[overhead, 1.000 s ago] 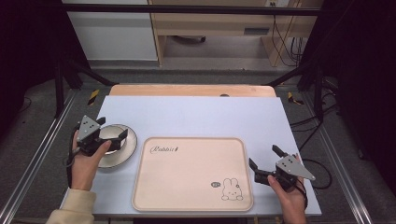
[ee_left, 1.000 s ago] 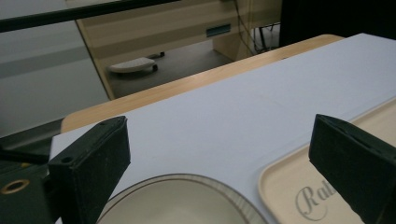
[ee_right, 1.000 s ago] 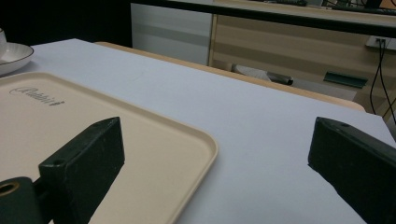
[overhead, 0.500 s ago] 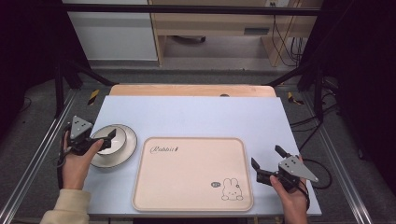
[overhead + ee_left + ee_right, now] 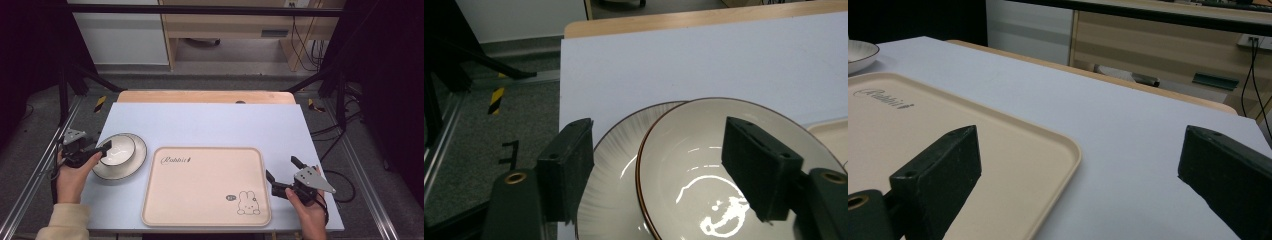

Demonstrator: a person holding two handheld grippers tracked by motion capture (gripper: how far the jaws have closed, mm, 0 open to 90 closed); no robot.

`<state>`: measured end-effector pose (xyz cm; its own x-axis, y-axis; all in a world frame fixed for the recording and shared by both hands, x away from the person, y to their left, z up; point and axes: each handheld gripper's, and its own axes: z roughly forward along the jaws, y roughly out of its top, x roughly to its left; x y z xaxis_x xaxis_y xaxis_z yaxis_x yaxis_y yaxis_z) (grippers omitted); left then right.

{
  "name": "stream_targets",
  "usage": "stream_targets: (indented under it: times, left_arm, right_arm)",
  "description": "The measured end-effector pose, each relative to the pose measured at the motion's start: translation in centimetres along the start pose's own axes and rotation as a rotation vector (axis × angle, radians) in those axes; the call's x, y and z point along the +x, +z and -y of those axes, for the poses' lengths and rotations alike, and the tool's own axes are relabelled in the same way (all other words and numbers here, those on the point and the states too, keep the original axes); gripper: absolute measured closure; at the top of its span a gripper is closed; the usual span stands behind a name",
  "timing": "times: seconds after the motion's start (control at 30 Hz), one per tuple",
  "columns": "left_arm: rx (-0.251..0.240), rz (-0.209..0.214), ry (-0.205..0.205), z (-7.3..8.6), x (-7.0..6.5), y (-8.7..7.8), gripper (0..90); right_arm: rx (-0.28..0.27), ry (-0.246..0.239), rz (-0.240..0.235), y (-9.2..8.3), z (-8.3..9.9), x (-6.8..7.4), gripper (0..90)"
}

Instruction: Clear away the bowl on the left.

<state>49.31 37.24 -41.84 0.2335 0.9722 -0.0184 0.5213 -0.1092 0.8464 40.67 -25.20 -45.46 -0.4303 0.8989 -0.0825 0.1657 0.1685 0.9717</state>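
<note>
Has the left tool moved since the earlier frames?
Yes. The left tool slid left, off the bowl centre to its left rim, away from the tray; its jaws have been closing.

The person is wearing a cream sleeve (image 5: 59, 225) on the left arm. Each hand is carrying a black gripper: the left gripper (image 5: 102, 148) and the right gripper (image 5: 282, 169) are both showing a grey three-cornered plate on top, blocky black jaws with a small brass-ringed screw hole at each base, and a dark trailing cable.

Bowl (image 5: 118, 150) sits in plate (image 5: 137, 155) on counter (image 5: 210, 125), left side. Tray (image 5: 205, 187) just right of plate, near front edge.
</note>
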Motion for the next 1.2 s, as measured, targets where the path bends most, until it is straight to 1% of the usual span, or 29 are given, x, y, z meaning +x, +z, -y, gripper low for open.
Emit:
stream_targets:
  times: [0.03,0.1,0.13,0.17,0.2,0.23,0.27,0.33,0.37,0.43,0.5,0.53,0.57,0.6,0.63,0.67,0.73,0.8,0.83,0.87,0.9,0.93,0.97,1.0,1.03,1.07,1.13,1.17,1.2]
  left_arm:
    - [0.018,0.014,-0.023,0.2,0.3,0.1,35.0]
    - [0.025,0.022,-0.03,0.3,0.4,0.1,36.2]
    - [0.033,0.022,-0.043,0.4,0.5,0.2,39.9]
    - [0.033,0.022,-0.043,0.4,0.5,0.2,41.2]
    - [0.044,0.029,-0.049,0.5,0.6,0.2,41.2]
    - [0.049,0.034,-0.059,0.6,0.6,0.3,43.4]
    - [0.064,0.033,-0.064,0.7,0.5,0.5,43.9]
    - [0.078,0.034,-0.073,0.8,0.5,0.8,45.3]
    - [0.078,0.034,-0.073,0.8,0.5,0.8,45.8]
    - [0.089,0.021,-0.072,0.8,0.4,1.1,46.9]
    - [0.108,0.019,-0.072,0.9,0.3,1.4,49.0]
    - [0.108,0.019,-0.072,0.9,0.3,1.4,49.7]
    - [0.122,0.016,-0.075,0.9,0.4,1.6,51.4]
    - [0.122,0.016,-0.075,0.9,0.4,1.6,52.1]
    - [0.126,0.024,-0.084,1.0,0.5,1.7,52.6]
    - [0.142,0.044,-0.092,1.0,0.6,1.9,53.3]
    - [0.149,0.048,-0.09,1.0,0.7,1.9,54.9]
    - [0.156,0.048,-0.095,1.0,0.8,2.0,59.1]
    - [0.168,0.055,-0.101,1.0,0.9,2.1,61.4]
    - [0.168,0.055,-0.101,1.0,0.9,2.1,62.3]
    - [0.184,0.058,-0.102,1.0,1.0,2.2,64.1]
    - [0.184,0.058,-0.102,1.0,1.0,2.2,65.0]
    - [0.188,0.066,-0.114,1.0,1.1,2.4,65.9]
    - [0.188,0.066,-0.114,1.0,1.1,2.4,67.3]
    - [0.196,0.082,-0.113,1.0,1.1,2.7,68.5]
    - [0.193,0.08,-0.117,0.9,1.1,2.8,69.2]
    - [0.199,0.076,-0.109,0.8,1.1,2.8,71.1]
    - [0.21,0.066,-0.099,0.7,1.0,2.9,72.2]
    - [0.212,0.061,-0.099,0.6,1.0,3.0,73.3]
  right_arm:
    - [0.0,-0.003,0.0,0.0,0.0,0.0,3.8]
    - [0.001,-0.002,0.001,0.0,0.0,0.0,3.8]
    - [0.0,-0.003,0.0,0.0,0.0,0.0,3.8]
    - [0.0,-0.003,0.0,0.0,0.0,0.0,3.8]
    - [-0.001,-0.001,-0.001,0.0,0.0,0.0,3.8]
    - [-0.002,0.001,-0.002,0.0,-0.1,0.1,3.8]
    - [-0.002,0.001,-0.003,0.0,-0.1,0.1,3.8]
    - [0.001,-0.002,-0.003,0.1,0.0,0.0,3.8]
    - [0.001,-0.002,-0.003,0.1,0.0,0.0,3.8]
    - [0.003,-0.004,-0.003,0.1,0.0,0.0,3.8]
    - [0.001,-0.001,-0.002,0.1,0.0,-0.1,3.8]
    - [0.001,-0.001,-0.002,0.1,0.0,-0.1,3.8]
    - [-0.002,0.001,-0.001,0.1,0.0,-0.2,3.9]
    - [-0.002,0.001,-0.001,0.1,0.0,-0.2,3.9]
    - [0.001,0.006,-0.002,0.2,0.0,-0.2,3.9]
    - [0.003,0.005,-0.002,0.2,0.0,-0.2,3.9]
    - [0.004,0.005,-0.005,0.3,0.0,-0.2,3.9]
    - [0.009,0.003,-0.009,0.3,0.0,-0.2,3.9]
    - [0.004,-0.002,-0.013,0.5,0.0,-0.2,3.9]
    - [0.004,-0.002,-0.013,0.5,0.0,-0.2,3.9]
    - [0.008,-0.005,-0.016,0.6,-0.1,-0.2,3.9]
    - [0.008,-0.005,-0.016,0.6,-0.1,-0.2,3.9]
    - [0.008,-0.007,-0.019,0.6,-0.1,-0.2,3.9]
    - [0.008,-0.007,-0.019,0.6,-0.1,-0.2,3.9]
    - [0.009,-0.004,-0.02,0.7,-0.1,-0.1,3.9]
    - [0.009,-0.004,-0.022,0.8,-0.1,-0.1,3.9]
    - [0.011,-0.005,-0.022,0.8,-0.1,-0.1,3.9]
    - [0.008,-0.006,-0.022,0.8,-0.1,-0.2,4.0]
    - [0.009,-0.005,-0.021,0.7,-0.1,-0.2,3.9]
